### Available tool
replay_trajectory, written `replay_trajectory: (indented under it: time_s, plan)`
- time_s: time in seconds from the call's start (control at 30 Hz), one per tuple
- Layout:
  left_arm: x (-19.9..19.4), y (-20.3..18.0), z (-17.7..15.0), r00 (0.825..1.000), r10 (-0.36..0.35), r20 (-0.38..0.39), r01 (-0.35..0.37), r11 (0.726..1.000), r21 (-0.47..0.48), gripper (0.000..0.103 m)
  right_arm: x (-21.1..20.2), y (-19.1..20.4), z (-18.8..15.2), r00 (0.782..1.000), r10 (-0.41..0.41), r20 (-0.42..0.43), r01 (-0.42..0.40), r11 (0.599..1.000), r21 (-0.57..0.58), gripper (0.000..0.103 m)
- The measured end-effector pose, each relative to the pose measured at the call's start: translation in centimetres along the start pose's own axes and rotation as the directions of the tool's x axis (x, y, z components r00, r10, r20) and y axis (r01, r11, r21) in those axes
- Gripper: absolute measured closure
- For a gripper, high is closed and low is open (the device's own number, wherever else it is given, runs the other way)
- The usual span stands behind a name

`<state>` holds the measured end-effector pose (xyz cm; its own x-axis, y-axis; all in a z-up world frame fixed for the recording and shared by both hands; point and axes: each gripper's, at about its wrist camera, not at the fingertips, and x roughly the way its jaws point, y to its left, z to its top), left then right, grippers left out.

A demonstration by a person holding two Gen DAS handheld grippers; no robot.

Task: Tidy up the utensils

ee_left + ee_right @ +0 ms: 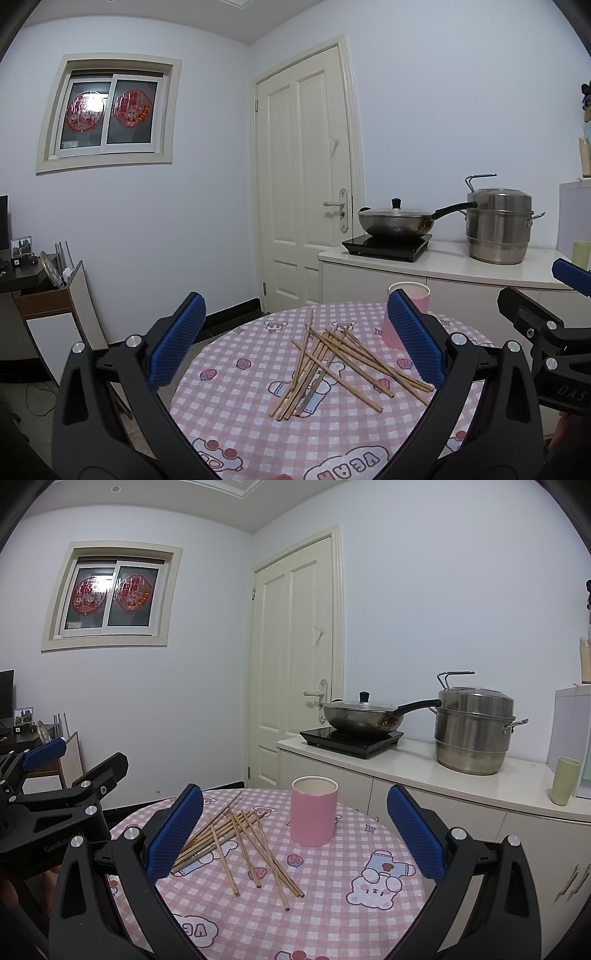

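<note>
Several wooden chopsticks lie in a loose crossed pile on the round table with the pink checked cloth; the pile also shows in the right wrist view. A pink cylindrical cup stands upright and empty just right of the pile; in the left wrist view the cup is partly hidden behind my finger. My left gripper is open and empty, held above the pile. My right gripper is open and empty, held above the table in front of the cup.
Behind the table a white counter carries an induction hob with a lidded wok, a steel steamer pot and a green cup. A closed door is at the back. A low cabinet stands at left.
</note>
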<state>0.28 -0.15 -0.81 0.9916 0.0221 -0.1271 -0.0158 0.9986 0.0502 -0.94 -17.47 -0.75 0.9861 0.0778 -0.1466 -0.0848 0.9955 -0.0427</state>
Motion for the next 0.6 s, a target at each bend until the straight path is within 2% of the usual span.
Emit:
replay_trajectory:
  time_s: [0.5, 0.6]
  plan:
    - [0.29, -0.05, -0.25, 1.0, 0.003, -0.012, -0.003, 1.0, 0.004, 0.006, 0.15, 0.09, -0.12, 1.0, 0.001, -0.006, -0.001, 1.0, 0.003, 0.007]
    - [0.86, -0.34, -0.5, 0.999, 0.025, -0.027, -0.024, 0.999, 0.027, 0.006, 0.28, 0.11, -0.34, 1.0, -0.003, -0.009, 0.003, 1.0, 0.005, 0.007]
